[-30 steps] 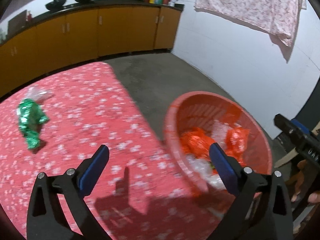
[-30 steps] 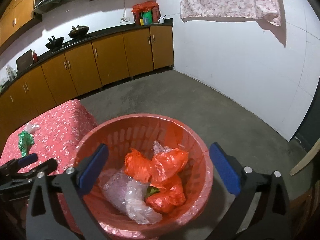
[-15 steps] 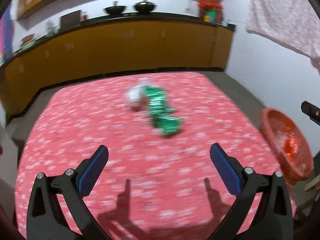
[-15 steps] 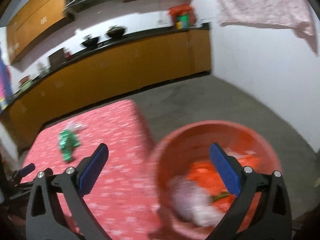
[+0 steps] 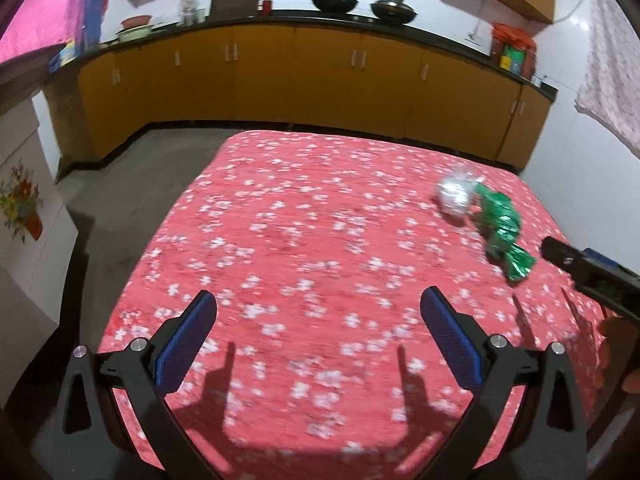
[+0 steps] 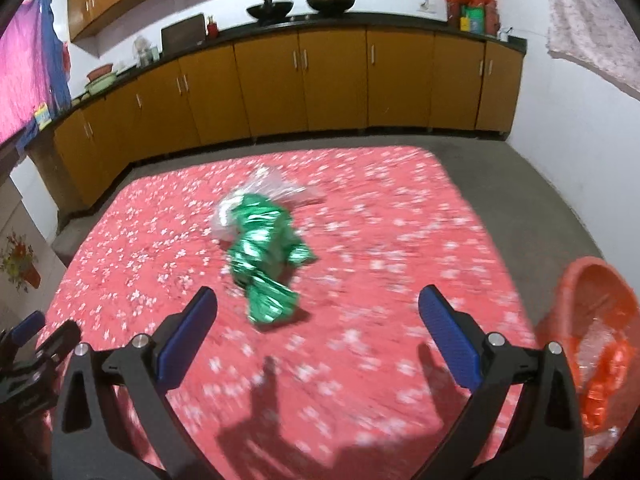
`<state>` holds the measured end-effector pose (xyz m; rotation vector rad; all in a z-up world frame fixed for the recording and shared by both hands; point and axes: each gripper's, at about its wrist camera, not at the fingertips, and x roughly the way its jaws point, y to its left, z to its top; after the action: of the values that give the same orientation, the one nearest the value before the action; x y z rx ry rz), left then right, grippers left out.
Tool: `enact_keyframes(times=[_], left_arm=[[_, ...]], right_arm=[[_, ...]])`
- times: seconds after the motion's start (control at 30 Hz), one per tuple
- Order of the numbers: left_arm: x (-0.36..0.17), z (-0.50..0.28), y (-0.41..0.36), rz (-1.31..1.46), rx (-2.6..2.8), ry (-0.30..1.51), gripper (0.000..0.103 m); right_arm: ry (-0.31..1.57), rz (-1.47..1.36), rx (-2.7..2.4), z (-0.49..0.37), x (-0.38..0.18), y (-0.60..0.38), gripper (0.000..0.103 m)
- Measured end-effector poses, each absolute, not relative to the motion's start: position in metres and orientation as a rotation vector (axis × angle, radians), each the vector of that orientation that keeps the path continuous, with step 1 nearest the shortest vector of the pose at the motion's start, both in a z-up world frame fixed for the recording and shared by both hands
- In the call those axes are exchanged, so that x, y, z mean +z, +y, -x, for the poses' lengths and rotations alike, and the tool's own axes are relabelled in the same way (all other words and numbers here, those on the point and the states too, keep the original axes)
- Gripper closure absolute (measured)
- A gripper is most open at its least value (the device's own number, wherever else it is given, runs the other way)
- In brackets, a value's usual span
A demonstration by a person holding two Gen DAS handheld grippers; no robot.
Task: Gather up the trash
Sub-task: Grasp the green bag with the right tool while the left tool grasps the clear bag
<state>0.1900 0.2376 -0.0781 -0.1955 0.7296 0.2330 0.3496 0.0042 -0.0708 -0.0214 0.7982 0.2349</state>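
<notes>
A crumpled green foil wrapper lies on the red flowered table, with a clear plastic bag touching its far side. My right gripper hovers open just short of the green wrapper, nothing between its fingers. In the left wrist view the same green wrapper and clear bag lie far right, and my left gripper is open over bare cloth. A red basket with orange and clear trash stands off the table's right edge.
Yellow cabinets with a dark counter run along the back wall, with pots on top. Grey floor lies beyond the table. The right gripper's tip shows at the right edge of the left wrist view. A patterned cloth hangs on the white wall.
Both grippers swung left from the red basket to the table. The green wrapper now sits right in front of the right gripper; both stay open.
</notes>
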Motion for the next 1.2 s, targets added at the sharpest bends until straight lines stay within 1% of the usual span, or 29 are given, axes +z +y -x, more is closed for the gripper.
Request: enact_keyframes(times=[0.13,0.3,0.37,0.4,0.47,0.5,0.53,0.57,0.77,1.07,1.2], left_arm=[[-0.080,-0.197,0.253,0.205,0.250,0.721,0.002],[-0.082,-0.212,0.257,0.218,0.254,0.727,0.002],[-0.083,-0.217,0.256,0.214,0.252,0.728,0.002],[-0.083,-0.220,0.255,0.211,0.250,0.728,0.002],[-0.082,-0.225,0.252,0.209,0.243,0.727,0.002],[-0.081,-0.229,0.250,0.210,0.237,0.727,0.002],[-0.081,-0.231,0.248,0.211,0.232,0.726,0.002],[-0.080,-0.234,0.245,0.210,0.222,0.724,0.002],[-0.075,-0.262,0.210,0.157,0.145,0.714,0.002],[-0.074,-0.329,0.150,0.074,0.038,0.716,0.002],[-0.082,-0.363,0.137,0.036,0.039,0.774,0.002]], right_arm=[[0.811,0.033,0.218,-0.372,-0.081,0.024,0.006],[0.845,0.052,0.201,-0.396,-0.092,0.036,0.020],[0.877,0.055,0.216,-0.404,-0.096,0.041,0.030],[0.887,0.061,0.226,-0.405,-0.098,0.043,0.034],[0.906,0.095,0.249,-0.407,-0.102,0.048,0.049],[0.913,0.115,0.259,-0.406,-0.103,0.047,0.053],[0.917,0.132,0.270,-0.404,-0.105,0.046,0.061],[0.919,0.135,0.276,-0.402,-0.107,0.044,0.065],[0.892,0.070,0.268,-0.384,-0.101,0.001,0.067],[0.906,-0.047,0.174,-0.369,-0.098,-0.080,0.067],[0.916,-0.077,0.163,-0.371,-0.098,-0.098,0.067]])
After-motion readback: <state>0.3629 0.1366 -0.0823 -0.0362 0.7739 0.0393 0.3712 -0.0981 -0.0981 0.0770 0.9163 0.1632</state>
